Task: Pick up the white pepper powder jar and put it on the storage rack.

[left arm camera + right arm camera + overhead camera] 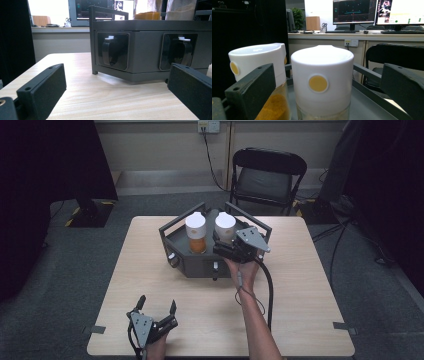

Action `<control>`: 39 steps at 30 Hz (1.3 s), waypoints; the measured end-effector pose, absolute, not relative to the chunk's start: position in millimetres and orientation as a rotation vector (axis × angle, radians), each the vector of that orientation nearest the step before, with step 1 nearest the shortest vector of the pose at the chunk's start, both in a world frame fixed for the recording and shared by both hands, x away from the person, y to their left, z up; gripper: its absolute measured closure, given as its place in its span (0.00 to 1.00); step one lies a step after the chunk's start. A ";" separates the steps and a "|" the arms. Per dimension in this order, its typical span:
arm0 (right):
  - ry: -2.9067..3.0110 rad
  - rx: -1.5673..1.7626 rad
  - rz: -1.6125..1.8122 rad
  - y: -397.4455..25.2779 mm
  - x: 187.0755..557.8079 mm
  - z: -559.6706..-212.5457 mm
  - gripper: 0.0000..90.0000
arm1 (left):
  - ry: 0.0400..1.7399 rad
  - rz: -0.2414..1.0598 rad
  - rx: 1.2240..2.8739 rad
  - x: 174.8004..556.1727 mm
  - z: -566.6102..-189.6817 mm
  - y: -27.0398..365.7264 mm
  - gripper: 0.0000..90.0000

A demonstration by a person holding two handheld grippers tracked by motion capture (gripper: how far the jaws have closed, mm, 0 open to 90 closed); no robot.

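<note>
My left gripper [157, 310] rests spread on the table [300, 320], well short of the dark tray [175, 240]. Inside the tray stand an orange-filled jar [196, 232] and, rightward, a white-capped jar [322, 82], upright, dead ahead between my right gripper's [226, 248] spread jaws.

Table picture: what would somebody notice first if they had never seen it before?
Probably the two jars with white lids, standing side by side in the dark grey tray at the middle of the table: the left jar holds orange powder, the right jar something paler. Next, the right gripper reaching in with open jaws on either side of the right jar, while the left gripper sits open near the table's front edge.
</note>
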State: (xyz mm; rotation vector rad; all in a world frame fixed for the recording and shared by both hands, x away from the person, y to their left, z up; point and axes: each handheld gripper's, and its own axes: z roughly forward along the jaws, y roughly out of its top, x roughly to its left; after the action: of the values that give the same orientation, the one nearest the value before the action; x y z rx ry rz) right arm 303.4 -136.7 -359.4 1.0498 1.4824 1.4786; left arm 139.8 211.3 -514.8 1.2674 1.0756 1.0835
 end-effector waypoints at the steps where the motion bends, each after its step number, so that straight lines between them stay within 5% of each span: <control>1: 1.483 1.049 1.475 -137.2 302.5 -360.0 0.00 | 1.076 1.083 1.268 139.8 -514.7 211.4 0.01; 39: 1.469 0.993 1.487 -152.8 258.7 -383.8 0.00 | 1.077 1.085 1.264 139.7 -515.2 210.8 0.01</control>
State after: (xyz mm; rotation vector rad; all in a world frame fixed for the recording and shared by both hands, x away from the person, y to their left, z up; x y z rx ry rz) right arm 258.7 -152.8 -383.8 0.9928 1.4686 1.4869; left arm 139.7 210.8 -515.2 1.2635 1.0766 1.0854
